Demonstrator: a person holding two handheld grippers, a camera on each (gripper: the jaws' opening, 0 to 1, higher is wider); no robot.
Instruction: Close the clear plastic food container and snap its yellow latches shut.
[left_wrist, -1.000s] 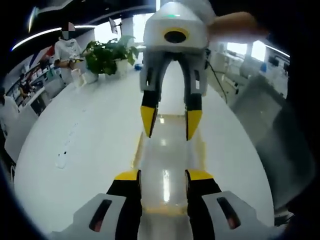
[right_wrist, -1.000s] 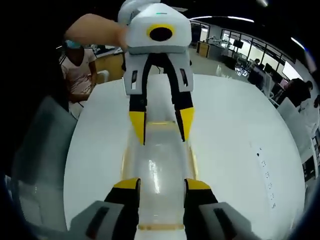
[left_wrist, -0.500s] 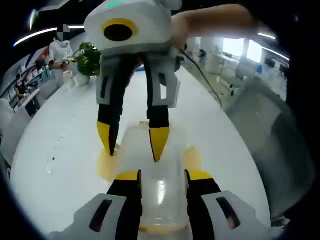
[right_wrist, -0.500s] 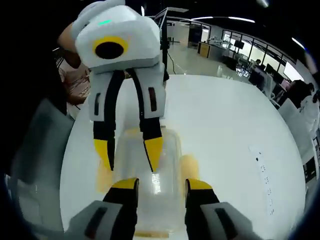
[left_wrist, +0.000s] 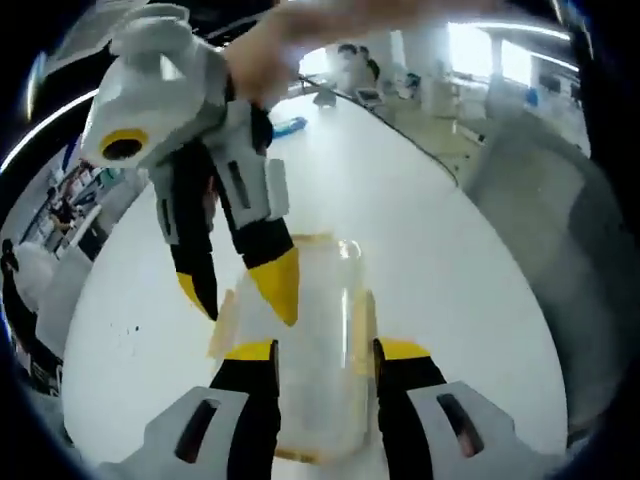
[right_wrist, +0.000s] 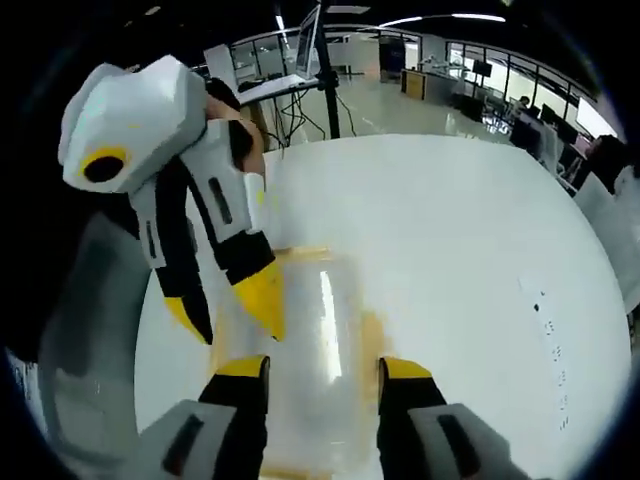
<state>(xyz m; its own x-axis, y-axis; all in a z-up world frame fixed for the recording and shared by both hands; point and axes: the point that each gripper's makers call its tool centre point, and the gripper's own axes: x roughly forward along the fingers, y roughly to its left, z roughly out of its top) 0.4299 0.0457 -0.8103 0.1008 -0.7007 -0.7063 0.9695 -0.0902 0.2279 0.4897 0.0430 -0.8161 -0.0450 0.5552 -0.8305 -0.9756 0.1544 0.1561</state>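
Container (left_wrist: 318, 330) sits lengthwise on the white table (left_wrist: 450, 280), lid apparently already down on it, and both grippers work it from opposite ends.

Left gripper (left_wrist: 322, 350): jaws spread apart, one tip either side of the near end of the box, not pinching. They straddle the body, so I read this as bracing it against sliding while the other end gets pressed. Yellow latch (left_wrist: 362, 318) lies along the right long edge just beyond the right tip; its twin on the left edge is partly behind the other gripper's jaw.

Right gripper (right_wrist: 322, 368): same setup from the far end, jaws parted and straddling the container (right_wrist: 318, 340), nothing held. In the left gripper view it comes in tilted from the upper left (left_wrist: 240, 290), one yellow tip on or just over the lid, the other outside the left edge near that side's latch. That angle fits pressing a side latch down, not lifting.

Latch state: blur and glare on the clear plastic make it hard to call; side latches look splayed slightly outward, so probably not snapped yet.

Beyond the table: a grey chair (left_wrist: 540, 200) close by on one side, open office further back.
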